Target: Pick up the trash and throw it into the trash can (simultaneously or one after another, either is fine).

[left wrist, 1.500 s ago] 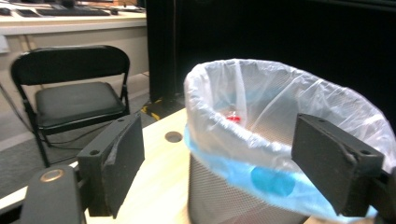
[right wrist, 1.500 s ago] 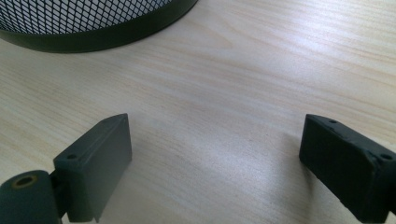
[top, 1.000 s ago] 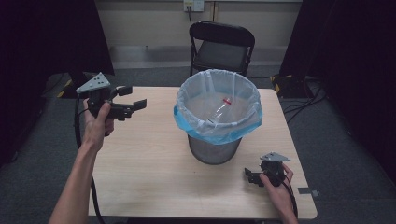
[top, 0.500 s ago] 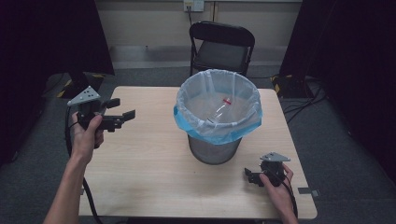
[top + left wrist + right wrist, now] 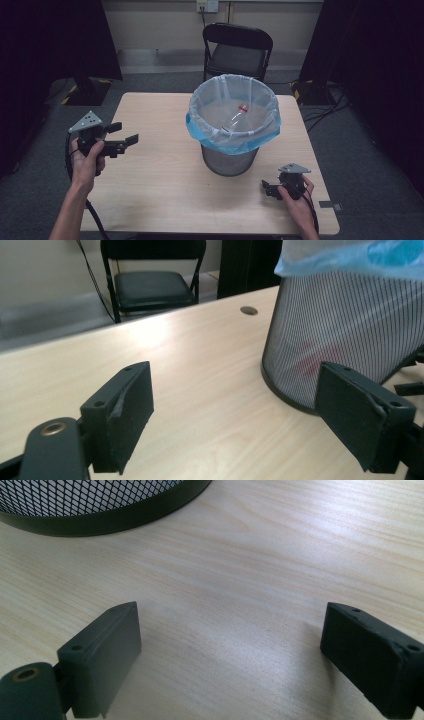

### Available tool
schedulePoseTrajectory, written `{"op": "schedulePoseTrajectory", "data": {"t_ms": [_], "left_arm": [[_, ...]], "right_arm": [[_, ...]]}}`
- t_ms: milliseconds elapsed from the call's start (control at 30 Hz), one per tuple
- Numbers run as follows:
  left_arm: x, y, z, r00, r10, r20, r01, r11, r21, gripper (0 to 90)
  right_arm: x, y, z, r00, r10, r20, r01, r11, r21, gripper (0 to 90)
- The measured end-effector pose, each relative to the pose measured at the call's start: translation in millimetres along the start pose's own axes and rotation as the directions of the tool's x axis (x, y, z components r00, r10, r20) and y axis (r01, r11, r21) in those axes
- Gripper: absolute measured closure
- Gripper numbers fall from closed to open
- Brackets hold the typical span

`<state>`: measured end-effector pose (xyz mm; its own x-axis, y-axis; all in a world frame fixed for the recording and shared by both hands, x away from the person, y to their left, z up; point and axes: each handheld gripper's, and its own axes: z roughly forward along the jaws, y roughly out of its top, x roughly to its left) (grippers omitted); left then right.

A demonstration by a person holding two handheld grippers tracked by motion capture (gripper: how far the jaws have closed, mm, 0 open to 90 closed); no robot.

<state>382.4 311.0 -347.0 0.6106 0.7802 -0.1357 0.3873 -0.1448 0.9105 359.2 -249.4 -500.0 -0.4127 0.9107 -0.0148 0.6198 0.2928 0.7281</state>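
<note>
A: Where is everything, taking the mesh bin (image 5: pixel 231 152) as the landmark?

B: A clear bottle (image 5: pixel 235 119) with a red cap lies inside it, on the blue liner. The left gripper (image 5: pixel 124 137) is held above the table (image 5: pixel 165 200), well off to the bin's left, jaws spread wide and empty. The right gripper (image 5: pixel 267 189) rests near the bin's base, also wide open.

A: Advice?

B: The bottle looks binned. Keep both claws clear of the liner and set them down gently.
</note>
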Motion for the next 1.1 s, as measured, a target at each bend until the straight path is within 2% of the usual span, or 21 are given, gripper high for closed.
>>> {"op": "schedulePoseTrajectory", "data": {"t_ms": [67,367,467,567,667,733,833,1000,1100], "left_arm": [[-1.1,-7.2,0.7,0.9999,-0.007,0.007,0.007,1.0000,0.002,15.8],[-0.4,-43.3,5.7,0.9991,-0.010,-0.041,0.012,0.9989,0.045,15.8],[0.6,-52.3,6.8,0.9994,-0.023,-0.026,0.024,0.9986,0.047,15.7],[-1.1,-61.5,9.1,0.9989,-0.025,-0.040,0.028,0.9967,0.077,15.7],[-1.8,-72.4,11.2,0.9997,-0.024,-0.007,0.024,0.9953,0.094,15.7],[-3.1,-79.5,13.4,0.9996,-0.026,-0.006,0.027,0.9945,0.101,15.7],[-3.6,-88.2,17.9,0.9996,-0.025,-0.016,0.027,0.9902,0.137,15.8],[-1.5,-105.7,27.0,0.9981,-0.024,-0.057,0.034,0.9822,0.185,15.8],[-1.5,-114.7,32.4,0.9976,-0.016,-0.067,0.031,0.9743,0.223,15.9]], "right_arm": [[0.0,0.0,0.0,1.0000,0.000,0.000,0.000,1.000,0.000,8.5],[0.0,-0.1,0.0,1.0000,0.000,0.000,0.000,1.000,0.000,8.5],[0.0,0.0,0.0,1.0000,0.000,0.000,0.000,1.000,0.000,8.5],[0.0,0.0,0.0,1.0000,0.000,0.000,0.000,1.000,0.000,8.5],[0.0,0.0,0.0,1.0000,0.000,0.000,0.000,1.000,0.000,8.5],[0.0,0.0,0.0,1.0000,0.000,0.000,0.000,1.000,0.000,8.5],[0.0,0.0,0.0,1.0000,0.000,0.000,0.000,1.000,0.000,8.5],[0.0,0.0,0.0,1.0000,0.000,0.000,0.000,1.000,0.000,8.5],[0.0,0.0,0.0,1.0000,0.000,0.000,0.000,1.000,0.000,8.5]]}}
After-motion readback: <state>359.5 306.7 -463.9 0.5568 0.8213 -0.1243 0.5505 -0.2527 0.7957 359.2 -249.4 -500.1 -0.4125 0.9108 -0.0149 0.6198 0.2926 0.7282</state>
